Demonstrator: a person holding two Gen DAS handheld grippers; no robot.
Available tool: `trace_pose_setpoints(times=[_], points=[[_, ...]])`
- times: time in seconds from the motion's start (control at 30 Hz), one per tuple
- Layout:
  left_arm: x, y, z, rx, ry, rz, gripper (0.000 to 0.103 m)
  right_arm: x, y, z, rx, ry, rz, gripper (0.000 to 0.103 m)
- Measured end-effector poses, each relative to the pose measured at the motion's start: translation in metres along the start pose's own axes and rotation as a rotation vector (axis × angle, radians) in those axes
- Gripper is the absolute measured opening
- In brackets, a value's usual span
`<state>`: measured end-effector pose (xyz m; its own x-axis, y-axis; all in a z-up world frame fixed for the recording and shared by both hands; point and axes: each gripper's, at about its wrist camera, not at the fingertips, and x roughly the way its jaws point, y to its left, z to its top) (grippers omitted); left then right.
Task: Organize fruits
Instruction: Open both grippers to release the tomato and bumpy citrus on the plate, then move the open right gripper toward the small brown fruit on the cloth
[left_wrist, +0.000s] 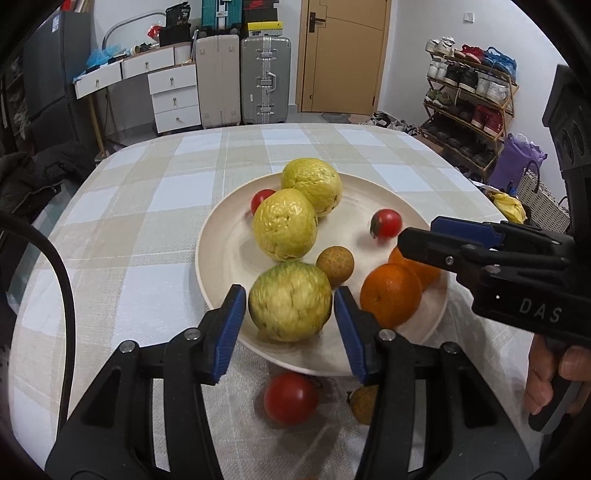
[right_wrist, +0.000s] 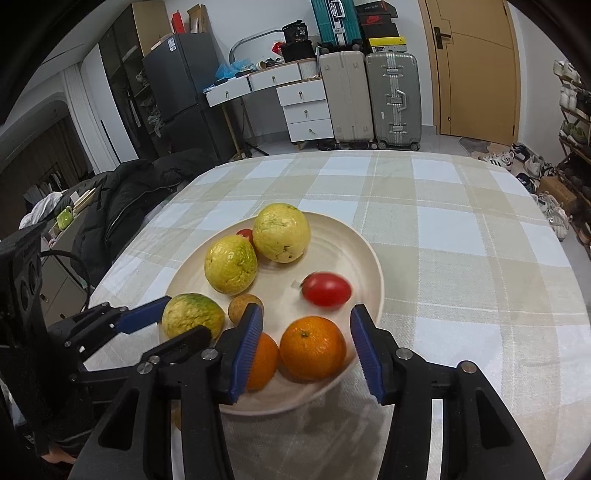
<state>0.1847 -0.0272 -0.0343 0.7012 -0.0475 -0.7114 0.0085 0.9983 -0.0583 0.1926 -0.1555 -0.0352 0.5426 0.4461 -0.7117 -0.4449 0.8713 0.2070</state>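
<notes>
Cream plate (left_wrist: 221, 258) on the bench already carries most fruit; the left gripper (left_wrist: 290, 325) has its fingers apart around a green guava (left_wrist: 290, 301), not pressing; a tomato (left_wrist: 290, 398) waits off-plate; the right gripper (right_wrist: 306, 354) straddles an orange (right_wrist: 312, 347), unpinched.

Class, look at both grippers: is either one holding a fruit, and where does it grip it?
Neither. The left gripper brackets the green guava, pads visibly clear; the right gripper stands open around an orange.

Each hand-held gripper (left_wrist: 290, 317) is black plastic with ribbed blue pads (left_wrist: 229, 332), silver screws (left_wrist: 126, 347) and white "DAS" lettering (left_wrist: 540, 312).
</notes>
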Motion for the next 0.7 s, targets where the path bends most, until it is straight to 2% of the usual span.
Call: trace_pose_setpoints(times=[0.03,0.1,0.17,0.23,0.27,0.4,0.53,0.7], points=[[-0.005,0.000,-0.001,0.003,-0.011,-0.002,0.058,-0.003,-0.001,-0.002,0.002,-0.003,-0.007,0.061],[-0.015,0.003,-0.003,0.003,-0.032,-0.008,0.076,-0.010,-0.003,-0.005,0.010,-0.011,-0.012,0.087],[-0.025,0.006,-0.006,-0.005,-0.046,-0.014,0.088,-0.018,-0.004,-0.009,0.014,-0.016,-0.008,0.096],[-0.034,0.008,-0.010,-0.008,-0.052,-0.016,0.088,-0.026,-0.003,-0.013,-0.001,-0.021,0.002,0.097],[-0.037,0.010,-0.011,-0.007,-0.050,-0.008,0.089,-0.030,-0.002,-0.015,-0.007,-0.028,-0.001,0.101],[-0.055,0.014,-0.020,-0.012,-0.071,0.003,0.102,-0.043,0.000,-0.022,-0.009,-0.042,-0.002,0.103],[-0.072,0.022,-0.031,-0.031,-0.083,-0.001,0.102,-0.050,0.006,-0.029,-0.019,-0.023,0.011,0.103],[-0.079,0.029,-0.039,-0.026,-0.080,0.013,0.102,-0.055,0.019,-0.040,-0.094,-0.036,0.018,0.103]])
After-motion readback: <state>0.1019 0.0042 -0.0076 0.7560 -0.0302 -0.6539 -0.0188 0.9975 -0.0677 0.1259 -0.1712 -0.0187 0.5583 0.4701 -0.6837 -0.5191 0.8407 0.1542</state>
